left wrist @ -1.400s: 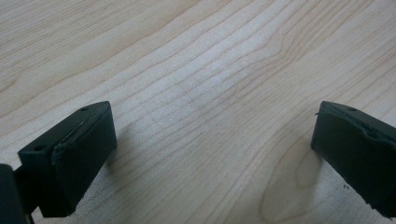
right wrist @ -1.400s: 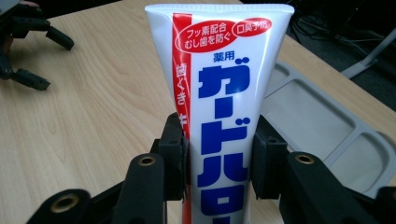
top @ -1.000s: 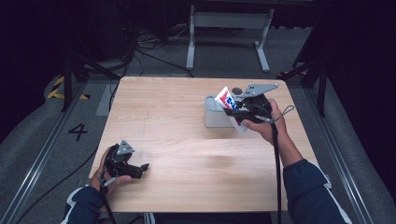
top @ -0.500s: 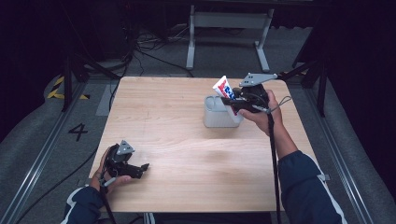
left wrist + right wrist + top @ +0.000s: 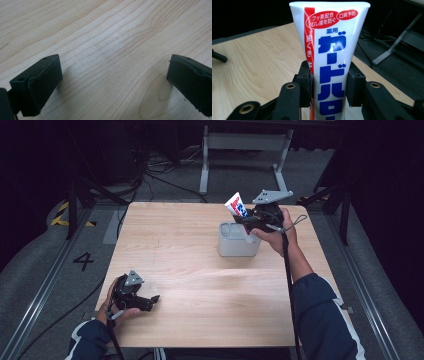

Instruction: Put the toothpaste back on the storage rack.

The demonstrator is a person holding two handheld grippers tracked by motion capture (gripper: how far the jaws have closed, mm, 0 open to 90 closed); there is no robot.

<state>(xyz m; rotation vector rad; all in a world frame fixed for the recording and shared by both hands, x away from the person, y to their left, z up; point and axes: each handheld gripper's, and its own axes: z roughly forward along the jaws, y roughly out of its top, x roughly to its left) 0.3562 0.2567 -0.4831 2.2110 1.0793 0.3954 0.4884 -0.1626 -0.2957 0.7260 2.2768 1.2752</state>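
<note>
- On the far left of the high view I have the left gripper (image 5: 150, 300) low at the near left corner of the worktop (image 5: 180, 255), with the hand (image 5: 117, 307) wrapped round it from behind.
- Its fingers (image 5: 40, 85) stand wide apart in the left gripper view, nothing between them, just bare pale wood grain under and ahead of them.
- Moving right, the middle of the worktop is plain wood up to a small grey tub (image 5: 238, 240) standing upright toward the far right side.
- Right at the tub I see the right gripper (image 5: 246, 222), held above its far right corner, the grey plate on top tilted toward me.
- Its fingers (image 5: 305, 82) are clamped on a toothpaste tube (image 5: 332, 62), one pad on each side of the tube's body.
- The tube is white with a red stripe and blue lettering; it stands tilted, crimped end up, over the tub. I can't tell whether its lower end touches the tub.
- The right hand (image 5: 275, 232) and dark blue sleeve (image 5: 320, 320) run back to the near right edge.
</note>
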